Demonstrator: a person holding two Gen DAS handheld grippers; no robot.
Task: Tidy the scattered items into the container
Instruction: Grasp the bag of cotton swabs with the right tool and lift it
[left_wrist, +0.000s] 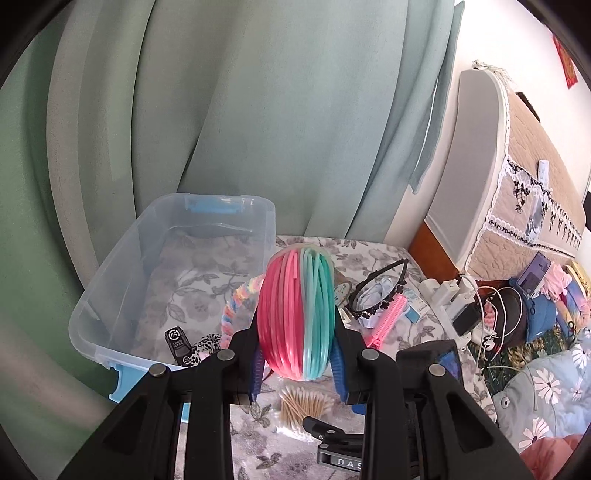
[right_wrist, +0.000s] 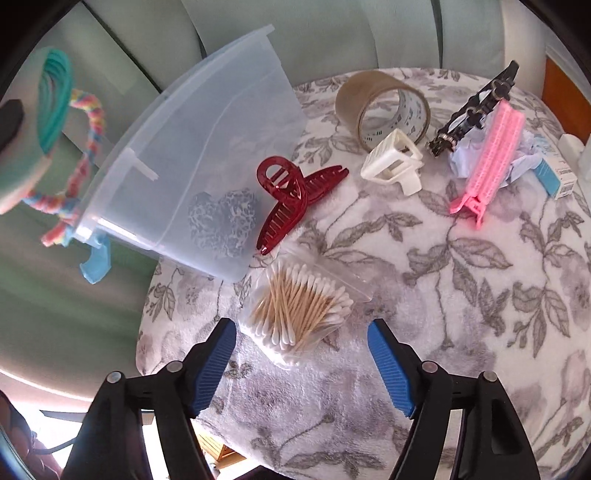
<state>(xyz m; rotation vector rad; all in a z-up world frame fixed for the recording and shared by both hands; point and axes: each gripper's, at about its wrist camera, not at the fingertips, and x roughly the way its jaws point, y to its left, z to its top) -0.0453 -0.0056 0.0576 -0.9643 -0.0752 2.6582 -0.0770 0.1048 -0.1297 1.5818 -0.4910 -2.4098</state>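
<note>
My left gripper (left_wrist: 297, 369) is shut on a bundle of pink and teal hair hoops (left_wrist: 295, 310), held upright beside the clear plastic container (left_wrist: 110, 295). A rainbow braided band (left_wrist: 236, 306) hangs off the bundle toward the container. Inside the container lie a leopard scrunchie (right_wrist: 221, 221) and a small black item (left_wrist: 177, 341). My right gripper (right_wrist: 301, 326) is open, its blue fingers on either side of a bag of cotton swabs (right_wrist: 299, 306) without touching it. Scattered beyond the bag are a red claw clip (right_wrist: 291, 199), white claw clip (right_wrist: 391, 162), tape roll (right_wrist: 380, 107), pink clip (right_wrist: 491, 158) and black headband (right_wrist: 476, 107).
All this sits on a floral cloth (right_wrist: 461, 295) whose near edge drops off at the lower left. A green curtain (left_wrist: 240, 110) hangs behind the container. A white power strip with chargers and cables (left_wrist: 454, 295) lies at the right, next to crumpled blue paper (right_wrist: 465, 162) and a small box (right_wrist: 557, 177).
</note>
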